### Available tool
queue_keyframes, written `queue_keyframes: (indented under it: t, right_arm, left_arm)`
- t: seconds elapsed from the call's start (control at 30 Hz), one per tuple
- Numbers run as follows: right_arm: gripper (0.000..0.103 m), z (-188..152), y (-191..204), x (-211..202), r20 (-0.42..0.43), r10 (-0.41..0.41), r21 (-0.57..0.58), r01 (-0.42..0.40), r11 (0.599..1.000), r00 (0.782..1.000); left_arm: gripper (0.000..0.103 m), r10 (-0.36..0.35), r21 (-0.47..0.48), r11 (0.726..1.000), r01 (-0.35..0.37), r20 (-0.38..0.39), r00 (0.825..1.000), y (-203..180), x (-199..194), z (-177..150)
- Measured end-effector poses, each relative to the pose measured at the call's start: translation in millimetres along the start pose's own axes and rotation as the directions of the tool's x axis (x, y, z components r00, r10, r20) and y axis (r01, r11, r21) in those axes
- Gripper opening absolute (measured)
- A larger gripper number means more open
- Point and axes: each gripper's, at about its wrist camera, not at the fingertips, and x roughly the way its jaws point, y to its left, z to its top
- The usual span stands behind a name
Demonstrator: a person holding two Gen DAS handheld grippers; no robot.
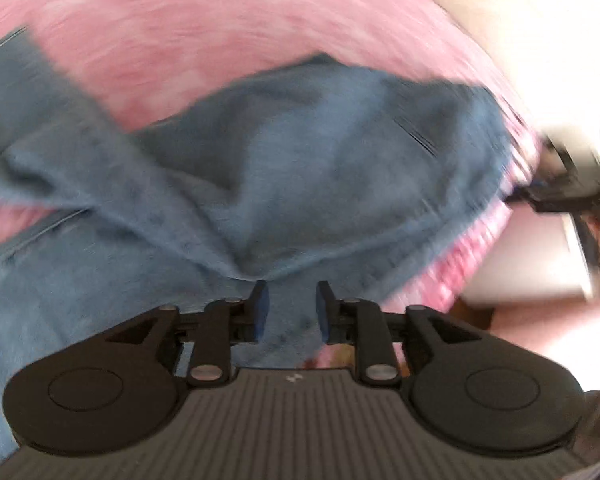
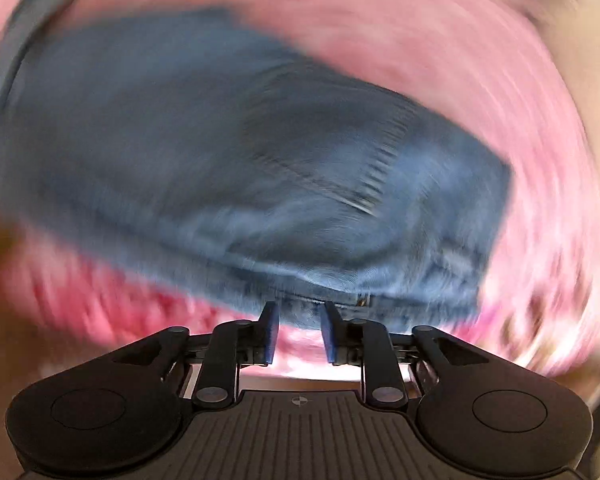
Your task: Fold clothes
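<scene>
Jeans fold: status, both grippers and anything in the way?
Left gripper open, denim between its pads, unpinched. Right gripper open, at the jeans edge. Jeans bunched on pink cover. Frames blurred; no obstruction seen.

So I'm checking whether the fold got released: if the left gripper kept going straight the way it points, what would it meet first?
Most likely the blue denim garment. The left gripper has its jaws apart, fabric lying just ahead and below them. Motion blur hides how close it is. The pink cover lies beyond.

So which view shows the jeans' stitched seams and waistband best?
The right wrist view: the jeans fill it, with seam stitching and the waistband edge visible, though blurred. The left wrist view shows only rumpled folds of them on the pink blanket.
</scene>
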Motion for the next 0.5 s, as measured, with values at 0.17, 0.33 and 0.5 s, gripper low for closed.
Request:
queue_keyframes:
  t: [0.17,0.33,0.5]
  right_arm:
    - [0.029,-18,-75,9,0.181,0.152,0.666,-0.235,0.708,0.972]
    - [0.034,-58,-116,25,0.345,0.115,0.865,-0.363,0.346,0.932]
    - [0.035,-74,-137,38,0.426,0.050,0.878,-0.426,0.216,0.903]
  left_arm:
    - [0.024,0.096,-0.337,0.938,-0.075,0.046,0.994,32,15,16]
    - [0.031,0.136,-0.503,0.860,-0.090,0.055,0.989,47,32,20]
    - [0.027,0.204,-0.519,0.842,-0.147,0.054,0.977,49,51,15]
